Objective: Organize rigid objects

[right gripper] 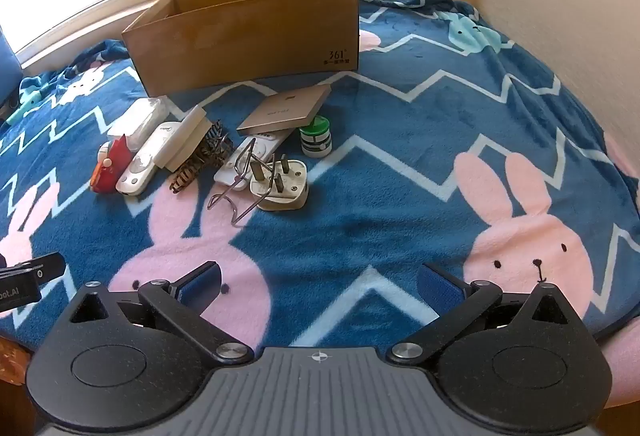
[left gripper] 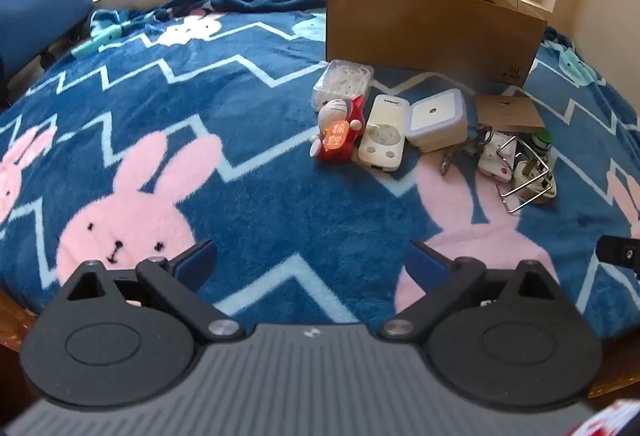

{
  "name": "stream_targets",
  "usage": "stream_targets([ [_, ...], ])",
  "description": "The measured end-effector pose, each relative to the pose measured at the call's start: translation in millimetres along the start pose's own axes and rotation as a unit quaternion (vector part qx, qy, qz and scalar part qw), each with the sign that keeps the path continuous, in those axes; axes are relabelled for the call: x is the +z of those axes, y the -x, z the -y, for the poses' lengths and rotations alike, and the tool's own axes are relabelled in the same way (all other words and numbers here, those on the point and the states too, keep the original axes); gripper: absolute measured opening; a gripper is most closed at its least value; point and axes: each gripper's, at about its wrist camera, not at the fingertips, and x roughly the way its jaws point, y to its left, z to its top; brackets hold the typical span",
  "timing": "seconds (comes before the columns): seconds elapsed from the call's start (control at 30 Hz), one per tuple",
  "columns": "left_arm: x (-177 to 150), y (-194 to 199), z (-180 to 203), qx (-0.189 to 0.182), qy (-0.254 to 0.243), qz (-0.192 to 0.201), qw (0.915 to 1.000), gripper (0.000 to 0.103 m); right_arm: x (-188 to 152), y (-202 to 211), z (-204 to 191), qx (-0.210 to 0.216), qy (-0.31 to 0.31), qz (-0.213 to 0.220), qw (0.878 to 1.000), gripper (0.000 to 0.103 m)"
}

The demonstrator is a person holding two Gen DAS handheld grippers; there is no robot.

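Hovering over the bed, both grippers empty: left gripper (left gripper: 310,260) and right gripper (right gripper: 318,282) each have jaws spread wide, nothing between them, both tilted down at the blue rabbit-print fleece blanket (left gripper: 240,156). Clutter sits in one cluster just in front of the open brown cardboard box (right gripper: 248,32): red-and-white plush figure (left gripper: 338,134), cream oblong remote control (left gripper: 383,134), white square plastic unit (left gripper: 438,120), flat tan card sleeve (right gripper: 286,108), green-and-white round container (right gripper: 316,136), bent chrome wire stand (right gripper: 240,188) and white three-pin plug adapter (right gripper: 282,186). Key relation, my read: cluster lies ahead and right of the left gripper, ahead and left of the right gripper. Plug and wire stand are nearest the right one; plush and remote suit the left. Remote's long axis runs roughly toward the box, so the jaws would span its width. Nothing appears boxed yet, though the interior is mostly hidden.
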Motion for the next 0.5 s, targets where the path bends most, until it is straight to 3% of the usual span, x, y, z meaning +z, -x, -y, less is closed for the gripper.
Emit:
stream_targets([
  [0.5, -0.9, -2.0, -2.7, -0.007, 0.011, -0.004, 0.9999, 0.097, -0.4, -0.9, 0.8, 0.000, -0.001, -0.001, 1.000, 0.101],
])
